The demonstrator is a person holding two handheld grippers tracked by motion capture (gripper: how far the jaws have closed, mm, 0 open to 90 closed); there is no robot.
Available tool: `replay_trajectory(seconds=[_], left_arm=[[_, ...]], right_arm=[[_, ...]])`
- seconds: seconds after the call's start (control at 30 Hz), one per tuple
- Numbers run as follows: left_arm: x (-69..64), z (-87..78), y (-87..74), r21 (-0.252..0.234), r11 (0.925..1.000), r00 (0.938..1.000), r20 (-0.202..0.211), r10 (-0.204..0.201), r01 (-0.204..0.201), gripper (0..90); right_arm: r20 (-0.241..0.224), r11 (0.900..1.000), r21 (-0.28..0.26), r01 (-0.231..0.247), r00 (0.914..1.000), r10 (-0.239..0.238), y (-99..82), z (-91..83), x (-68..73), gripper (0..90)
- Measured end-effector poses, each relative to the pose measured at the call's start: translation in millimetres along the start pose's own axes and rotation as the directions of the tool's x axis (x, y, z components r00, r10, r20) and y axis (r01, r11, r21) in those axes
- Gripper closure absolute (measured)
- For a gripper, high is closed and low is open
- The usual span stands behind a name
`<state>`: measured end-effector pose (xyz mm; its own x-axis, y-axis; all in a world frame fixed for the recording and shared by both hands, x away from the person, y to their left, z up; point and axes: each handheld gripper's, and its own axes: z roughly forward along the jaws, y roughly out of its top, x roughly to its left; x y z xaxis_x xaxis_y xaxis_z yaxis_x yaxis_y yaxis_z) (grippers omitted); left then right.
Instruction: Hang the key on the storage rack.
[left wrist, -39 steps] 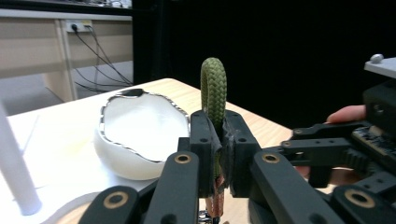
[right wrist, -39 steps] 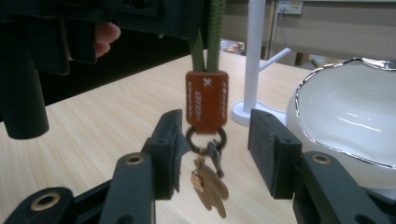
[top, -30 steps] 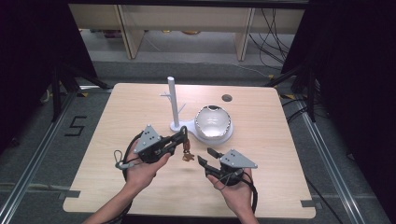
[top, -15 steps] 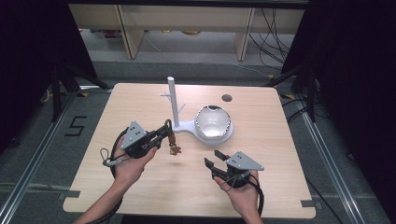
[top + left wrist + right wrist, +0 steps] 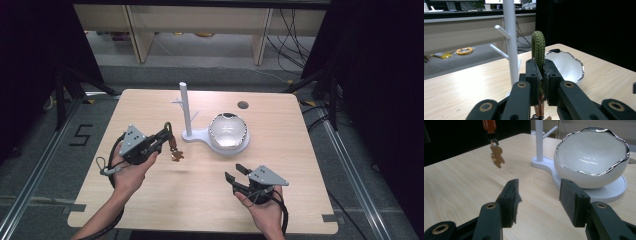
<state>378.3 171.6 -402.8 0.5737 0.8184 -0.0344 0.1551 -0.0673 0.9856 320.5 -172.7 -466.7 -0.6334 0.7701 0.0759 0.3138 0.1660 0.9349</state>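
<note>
left gripper (image 5: 161,139): clamped on green rope loop (image 5: 538,47) of keychain (image 5: 174,152), dangling at 8 o'clock of white peg stand (image 5: 185,112) | right gripper (image 5: 234,178): just been opening, nothing between jaws | risk: swinging charm snagging, loop missing peg

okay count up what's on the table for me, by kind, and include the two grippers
Grippers: 2, the left gripper and the right gripper
Keychains: 1, a keychain with a green cord loop, clamped in the left gripper
Peg stands: 1, a white stand
Bowls: 1, a white bowl with a silver rim
Total: 5
</note>
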Motion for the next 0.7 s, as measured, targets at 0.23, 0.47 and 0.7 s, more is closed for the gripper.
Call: replay_trajectory(seconds=[0.23,0.47,0.7], left_arm=[[10.4,-0.1,4.1,-0.001,0.9995,0.9981,-0.054,0.03,-0.03,83.5],[18.0,4.9,5.3,0.01,0.9998,0.9958,-0.09,0.017,-0.016,83.5],[22.2,13.2,4.8,0.023,0.9992,0.9913,-0.127,0.034,-0.031,83.5]], right_arm=[[0.013,0.9999,0.007,-0.012,0.9998,0.012,-5.1,-3.9,-2.2,50.7],[0.019,1.0,0.01,-0.001,0.9998,0.0,-9.2,-7.4,-7.1,50.7],[0.011,0.9996,0.003,-0.027,0.9996,0.027,-14.0,-9.5,-9.1,50.6]])
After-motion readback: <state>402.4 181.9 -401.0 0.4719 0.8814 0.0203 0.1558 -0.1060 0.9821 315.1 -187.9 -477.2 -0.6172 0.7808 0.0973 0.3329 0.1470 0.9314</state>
